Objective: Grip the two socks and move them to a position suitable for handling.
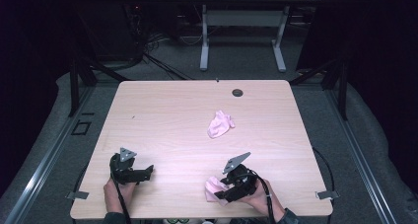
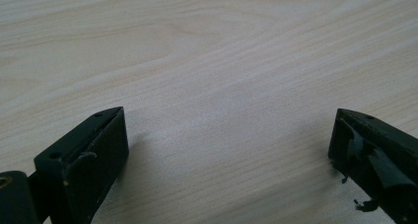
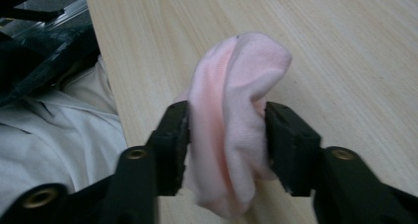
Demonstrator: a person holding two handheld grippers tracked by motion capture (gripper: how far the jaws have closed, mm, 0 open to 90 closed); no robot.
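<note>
The right tool (image 3: 224, 130) is pinched on a pink sock (image 3: 231, 120), the bunched fabric squeezed between both jaws with a rounded fold standing above them and a loose end hanging below. In the high view this held sock (image 1: 213, 188) is seen at the near edge of the table (image 1: 162, 115), just beside the right hand (image 1: 259, 197). The left tool (image 2: 226, 150) is spread wide over bare wood, nothing between its jaws; it is seen resting near the same edge, well apart from the held sock and to its left.

A second pink sock (image 1: 220, 124) lies crumpled beyond the held sock, toward the table's far side, its long axis running diagonally. The right tool is judged nearer to it, though already occupied.

The table is pale wood grain with a dark grommet (image 1: 237, 92) near its far edge. Grey carpet, cables and another table's legs surround it.
</note>
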